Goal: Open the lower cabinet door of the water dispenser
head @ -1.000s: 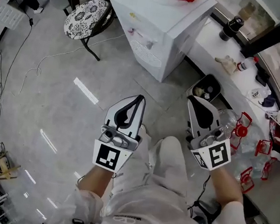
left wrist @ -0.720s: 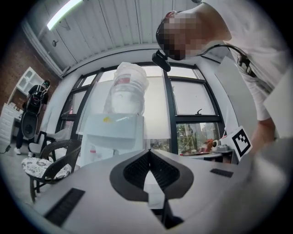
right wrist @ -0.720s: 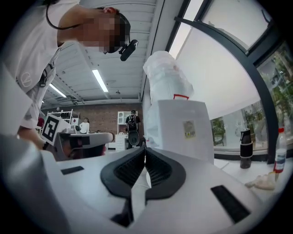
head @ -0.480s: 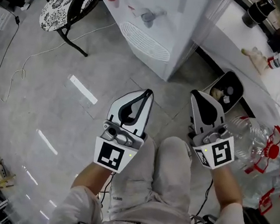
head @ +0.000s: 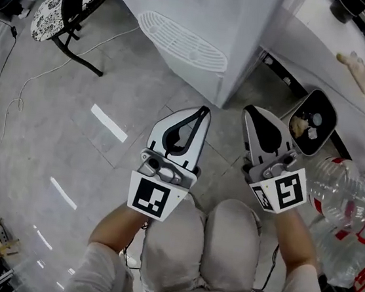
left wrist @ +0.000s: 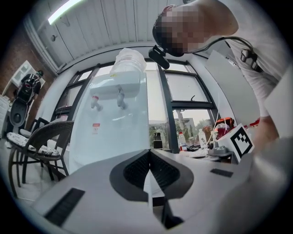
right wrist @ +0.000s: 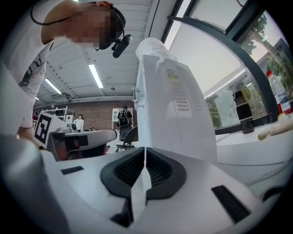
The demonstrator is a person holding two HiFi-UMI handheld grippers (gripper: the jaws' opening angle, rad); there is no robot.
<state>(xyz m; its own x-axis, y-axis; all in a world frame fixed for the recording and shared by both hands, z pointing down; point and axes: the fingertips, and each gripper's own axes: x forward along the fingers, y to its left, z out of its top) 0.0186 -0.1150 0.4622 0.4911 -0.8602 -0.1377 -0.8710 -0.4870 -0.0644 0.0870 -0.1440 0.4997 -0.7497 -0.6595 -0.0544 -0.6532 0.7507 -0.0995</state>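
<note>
The white water dispenser (head: 204, 26) stands on the floor ahead of me, its grated drip tray (head: 182, 41) facing me. In the left gripper view I see its front (left wrist: 112, 132) with two taps above and the plain lower panel below. The right gripper view shows its side wall (right wrist: 176, 119). My left gripper (head: 204, 110) is shut and empty, a short way before the dispenser's front corner. My right gripper (head: 247, 109) is also shut and empty, beside it to the right. Neither touches the dispenser. The jaws meet with nothing between them in both gripper views (left wrist: 149, 153) (right wrist: 144, 150).
A black chair with a patterned cushion (head: 55, 1) stands left of the dispenser, and a cable (head: 16, 98) trails on the floor. A black bin (head: 312, 121) holding rubbish and clear water bottles (head: 348, 195) sit at the right. The person's knees (head: 203, 244) are below the grippers.
Both grippers have sunk low together and the person has crouched. The dispenser now looms larger and closer at the top of the head view. Both jaws stay shut.
</note>
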